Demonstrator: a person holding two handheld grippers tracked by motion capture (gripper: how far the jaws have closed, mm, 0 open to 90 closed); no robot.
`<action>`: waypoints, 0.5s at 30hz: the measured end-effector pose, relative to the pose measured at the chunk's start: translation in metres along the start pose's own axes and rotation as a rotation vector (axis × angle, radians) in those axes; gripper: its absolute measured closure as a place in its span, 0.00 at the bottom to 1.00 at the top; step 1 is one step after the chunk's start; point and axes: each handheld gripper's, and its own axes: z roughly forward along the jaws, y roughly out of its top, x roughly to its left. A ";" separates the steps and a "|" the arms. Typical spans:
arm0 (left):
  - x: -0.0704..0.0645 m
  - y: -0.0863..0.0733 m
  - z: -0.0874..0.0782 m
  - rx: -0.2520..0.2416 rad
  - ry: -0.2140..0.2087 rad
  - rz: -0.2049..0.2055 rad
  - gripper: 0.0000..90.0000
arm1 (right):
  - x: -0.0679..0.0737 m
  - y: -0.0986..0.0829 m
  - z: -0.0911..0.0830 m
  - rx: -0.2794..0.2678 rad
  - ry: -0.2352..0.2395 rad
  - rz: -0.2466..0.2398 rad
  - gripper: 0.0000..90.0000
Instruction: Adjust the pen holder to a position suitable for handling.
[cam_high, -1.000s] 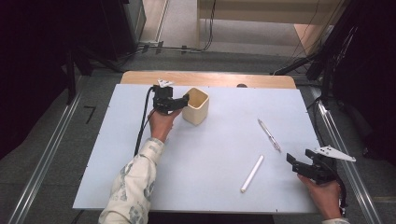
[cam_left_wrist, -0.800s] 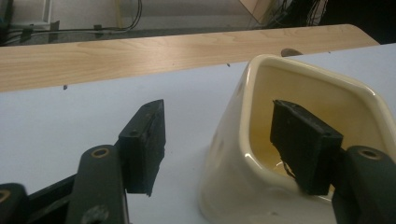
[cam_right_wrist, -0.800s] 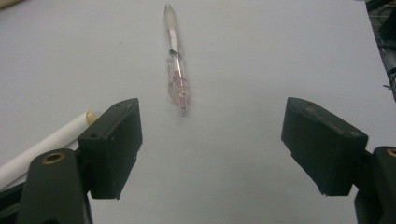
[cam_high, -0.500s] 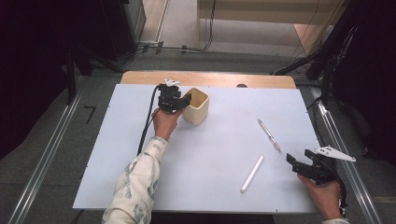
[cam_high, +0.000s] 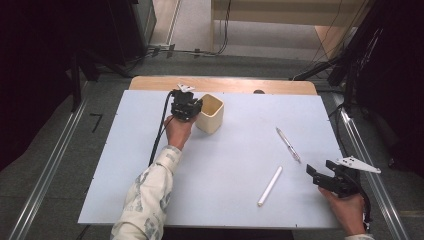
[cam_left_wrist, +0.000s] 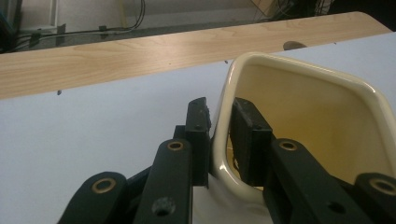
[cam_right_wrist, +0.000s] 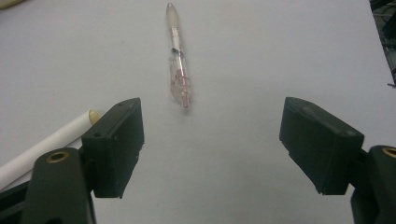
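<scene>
A cream square cup (cam_high: 210, 113) stands at the back left of the white table top (cam_high: 235, 150). My left gripper (cam_high: 196, 106) is shut on the cup's left wall. In the left gripper view one jaw is outside the cup (cam_left_wrist: 303, 107) and the other inside it, my left gripper (cam_left_wrist: 219, 126) pinching the rim. My right gripper (cam_high: 320, 173) rests open near the front right corner. In the right gripper view a clear pen (cam_right_wrist: 179, 70) lies ahead of my open right gripper (cam_right_wrist: 210, 130), and a white stick (cam_right_wrist: 46, 144) lies at the left.
The pen (cam_high: 288, 144) and the white stick (cam_high: 270, 186) lie apart on the right half of the table. A wooden strip (cam_high: 225, 85) runs along the far edge. Black stands and cables surround the table.
My left gripper has moved right onto the cup's rim and closed on its wall. The right gripper, pen and stick have stayed put.
</scene>
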 end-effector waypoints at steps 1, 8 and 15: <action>0.000 0.000 0.000 0.000 0.005 0.002 0.88 | 0.000 0.000 0.000 0.000 0.000 0.001 0.23; -0.002 0.000 -0.001 0.008 0.019 0.010 0.89 | 0.000 0.000 0.000 0.000 0.002 0.002 0.23; -0.003 0.000 -0.002 0.011 0.025 0.007 0.90 | 0.000 0.000 -0.001 -0.002 0.003 0.008 0.23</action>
